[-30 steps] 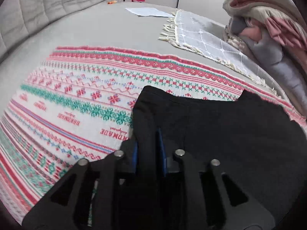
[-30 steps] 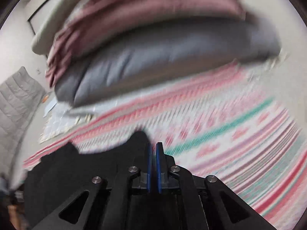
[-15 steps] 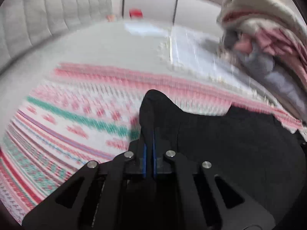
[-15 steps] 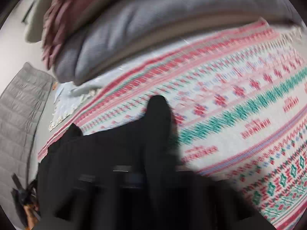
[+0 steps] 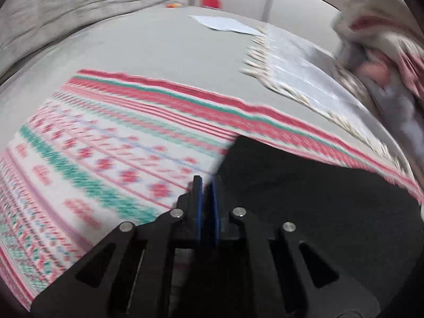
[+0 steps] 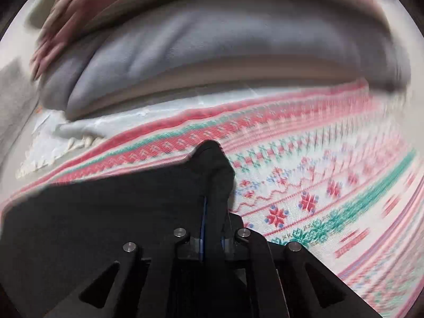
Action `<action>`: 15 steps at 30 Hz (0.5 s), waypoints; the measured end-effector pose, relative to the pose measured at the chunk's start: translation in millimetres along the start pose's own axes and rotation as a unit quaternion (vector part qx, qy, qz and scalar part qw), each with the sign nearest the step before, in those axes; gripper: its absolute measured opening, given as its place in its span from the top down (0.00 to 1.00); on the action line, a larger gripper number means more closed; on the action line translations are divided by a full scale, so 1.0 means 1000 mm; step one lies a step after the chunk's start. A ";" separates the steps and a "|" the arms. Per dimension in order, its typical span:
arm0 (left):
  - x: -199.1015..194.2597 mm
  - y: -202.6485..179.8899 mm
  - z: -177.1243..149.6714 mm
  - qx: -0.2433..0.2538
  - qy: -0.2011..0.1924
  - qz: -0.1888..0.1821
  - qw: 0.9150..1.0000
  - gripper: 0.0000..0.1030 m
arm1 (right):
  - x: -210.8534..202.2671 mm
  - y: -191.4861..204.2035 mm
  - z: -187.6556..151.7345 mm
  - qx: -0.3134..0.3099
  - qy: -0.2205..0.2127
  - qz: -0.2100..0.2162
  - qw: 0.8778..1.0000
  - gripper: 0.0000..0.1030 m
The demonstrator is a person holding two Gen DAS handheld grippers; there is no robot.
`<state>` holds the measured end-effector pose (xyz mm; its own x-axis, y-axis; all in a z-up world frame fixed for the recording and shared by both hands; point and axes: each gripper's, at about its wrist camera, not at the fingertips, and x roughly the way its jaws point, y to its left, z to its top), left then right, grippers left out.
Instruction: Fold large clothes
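Note:
A black garment (image 5: 304,193) lies on a red, green and white patterned blanket (image 5: 106,143). In the left wrist view my left gripper (image 5: 206,185) has its blue pads almost together with a thin gap; the garment's edge lies just right of the fingertips, and no cloth shows between the pads. In the right wrist view my right gripper (image 6: 213,206) is shut on a corner of the black garment (image 6: 106,212), which bunches up over the fingers and spreads to the left above the blanket (image 6: 318,185).
A pile of grey and pink bedding (image 6: 212,45) lies behind the blanket and shows at the right of the left wrist view (image 5: 384,61). A pale fringed throw (image 5: 296,71) and a paper sheet (image 5: 225,23) lie on the grey bed. A quilted headboard (image 5: 66,0) stands at the far left.
The left gripper's pads no longer hold the black cloth, which now lies to their right. The right gripper still holds its corner and has swung, with strong blur in both views.

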<state>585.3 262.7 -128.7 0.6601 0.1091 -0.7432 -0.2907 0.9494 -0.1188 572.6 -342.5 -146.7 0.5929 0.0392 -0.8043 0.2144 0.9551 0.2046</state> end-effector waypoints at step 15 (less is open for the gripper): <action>-0.086 -0.154 -0.046 0.145 -0.054 -0.063 0.986 0.12 | -0.098 0.209 -0.077 -0.215 -0.073 0.086 0.970 0.14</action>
<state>541.3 93.3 -76.8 0.7531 0.0002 -0.6579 -0.0011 1.0000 -0.0009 499.2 -124.3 -68.4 0.7011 0.1963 -0.6855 -0.2215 0.9738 0.0523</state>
